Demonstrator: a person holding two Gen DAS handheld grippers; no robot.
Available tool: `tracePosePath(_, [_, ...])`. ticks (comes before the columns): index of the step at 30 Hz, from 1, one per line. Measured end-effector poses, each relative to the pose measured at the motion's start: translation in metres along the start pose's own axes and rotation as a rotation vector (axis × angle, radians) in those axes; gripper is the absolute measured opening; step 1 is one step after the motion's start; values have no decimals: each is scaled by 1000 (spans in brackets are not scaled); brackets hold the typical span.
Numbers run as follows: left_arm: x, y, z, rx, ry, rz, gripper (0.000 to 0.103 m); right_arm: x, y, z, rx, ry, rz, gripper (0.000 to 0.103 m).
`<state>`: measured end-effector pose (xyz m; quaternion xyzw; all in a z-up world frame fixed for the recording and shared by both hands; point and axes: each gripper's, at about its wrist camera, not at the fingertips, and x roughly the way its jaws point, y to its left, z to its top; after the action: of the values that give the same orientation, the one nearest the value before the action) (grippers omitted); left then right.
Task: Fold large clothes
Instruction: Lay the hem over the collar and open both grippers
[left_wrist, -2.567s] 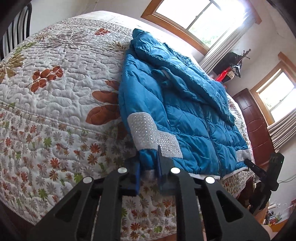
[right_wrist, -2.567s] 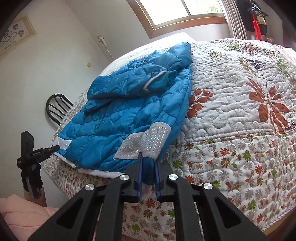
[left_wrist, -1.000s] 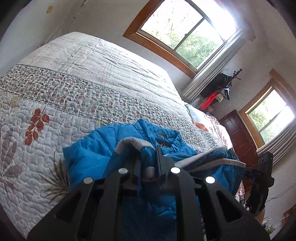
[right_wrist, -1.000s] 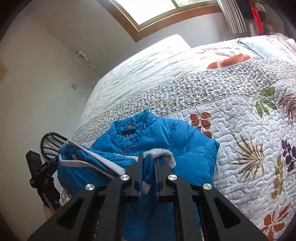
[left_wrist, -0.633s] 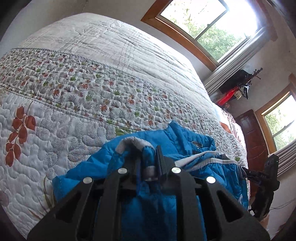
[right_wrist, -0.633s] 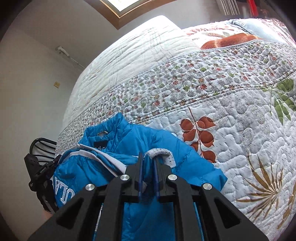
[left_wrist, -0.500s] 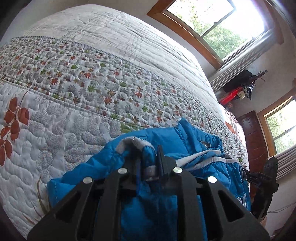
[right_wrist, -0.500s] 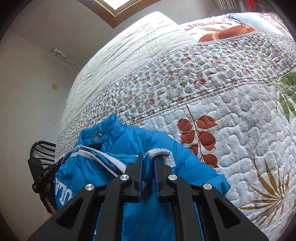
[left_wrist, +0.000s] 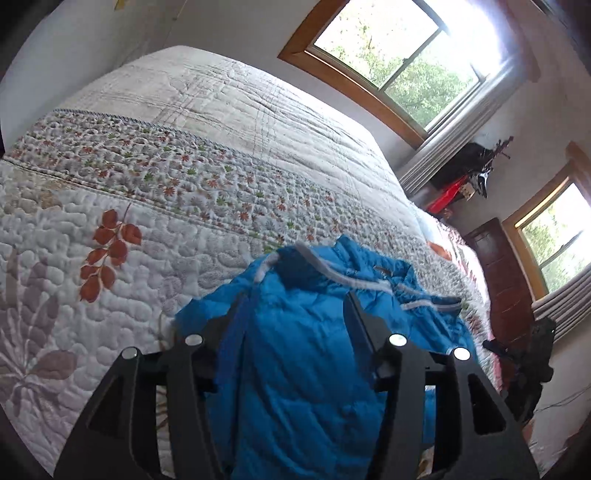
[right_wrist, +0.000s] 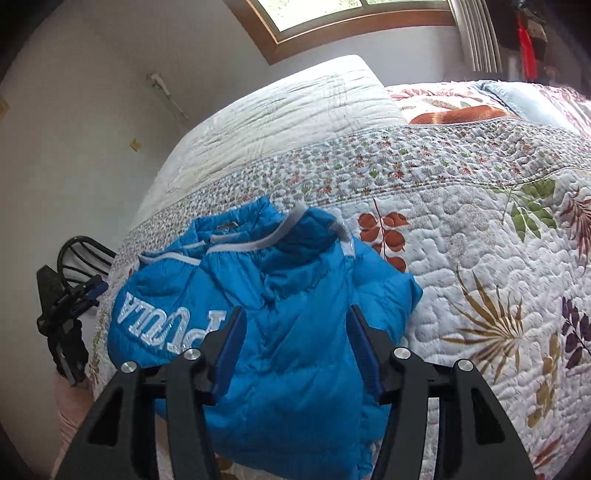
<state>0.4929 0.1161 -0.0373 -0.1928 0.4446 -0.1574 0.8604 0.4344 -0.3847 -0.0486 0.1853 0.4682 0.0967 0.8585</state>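
A blue puffer jacket lies folded in half on the quilted bed, its white-trimmed hem laid up over the collar end. White letters show on its back in the right wrist view. My left gripper is open, jaws spread over the jacket's left side, holding nothing. My right gripper is open over the jacket's right side, empty. The left gripper also shows at the left edge of the right wrist view, and the right gripper at the right edge of the left wrist view.
The floral quilt spreads to the right of the jacket. A black chair stands at the bed's left edge. Windows and a dark wooden door are behind the bed.
Both grippers carried the jacket's hem up over its top, then opened and let go. The hem now rests on the collar end.
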Motion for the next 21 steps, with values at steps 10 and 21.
tracePosePath(10, [9, -16, -79, 144, 42, 163, 32, 19, 11, -35, -47, 12, -161, 14])
tracePosePath(21, [31, -10, -80, 113, 88, 219, 34, 47, 7, -48, -12, 33, -287, 13])
